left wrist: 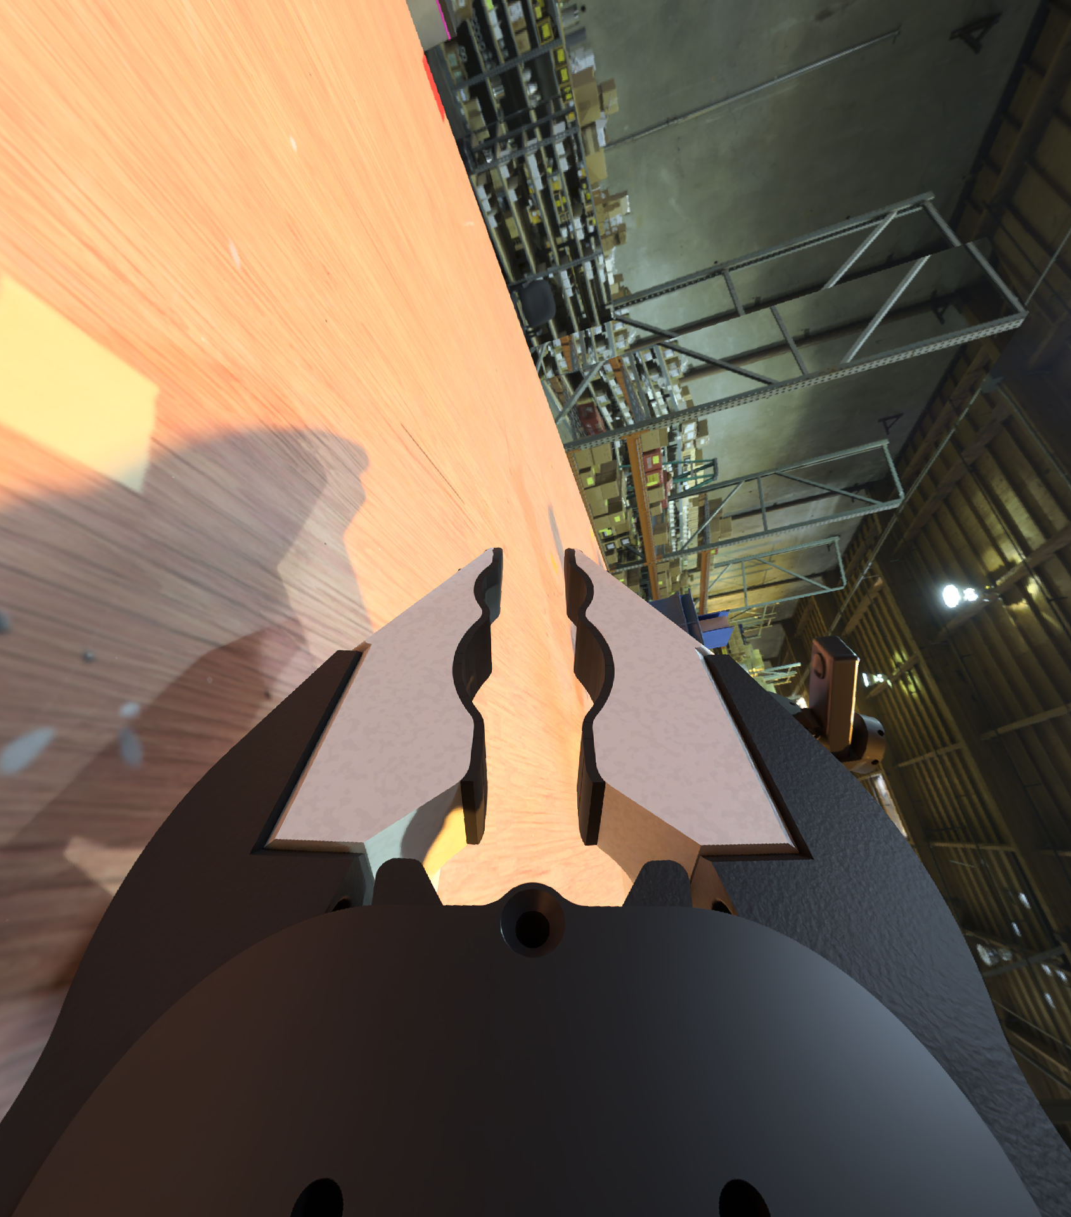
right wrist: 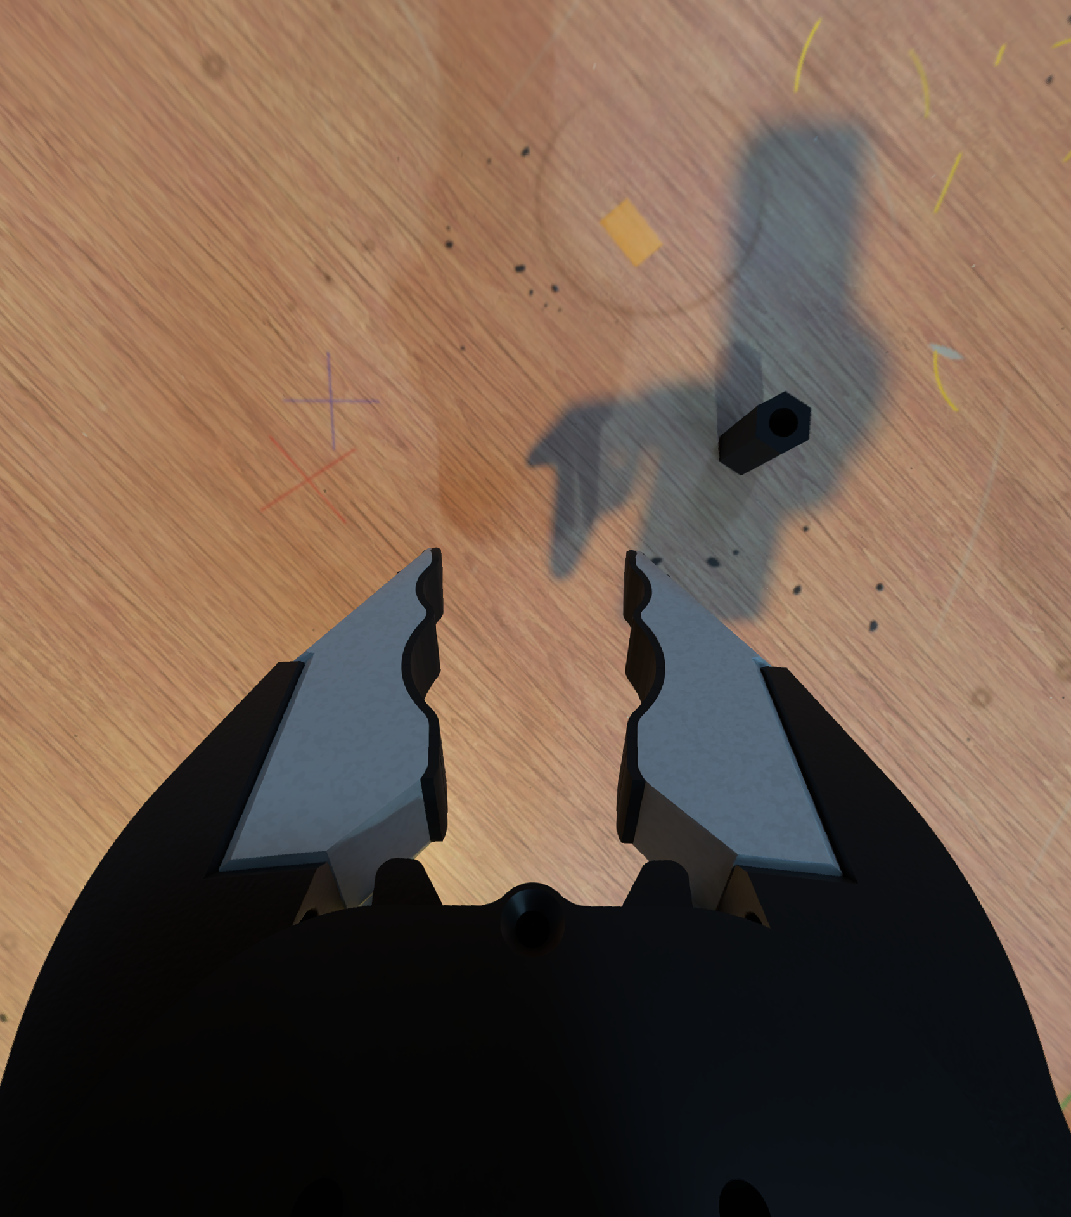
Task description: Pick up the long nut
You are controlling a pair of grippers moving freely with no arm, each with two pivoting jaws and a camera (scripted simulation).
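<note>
One long nut [right wrist: 762, 432] is all we have to lift, and it lies on the wooden table [right wrist: 124, 263], ahead of our right gripper [right wrist: 533, 560] and off to the right of its line, inside the gripper's own shadow [right wrist: 750, 369]. It is a dark hexagonal sleeve with a bore through it, seen partly end-on, and whether it stands tilted or lies flat we cannot quite tell. We judge it rigid, small and light, with hard smooth faces that could slip or roll if pinched across its corners. We would take it across two opposite flats near mid-length, seating it in a notch of the pads.

Our right gripper looks almost straight down at the table, fingers apart with a clear gap and nothing between them; the nut is well apart from the tips. We judge it needs to shift right and forward, turn to square the pads [right wrist: 348, 711] with the flats, then descend.

Our left gripper [left wrist: 533, 560] is pitched low along the table toward its far edge, jaws parted narrowly and empty, with no nut in its view.
</note>
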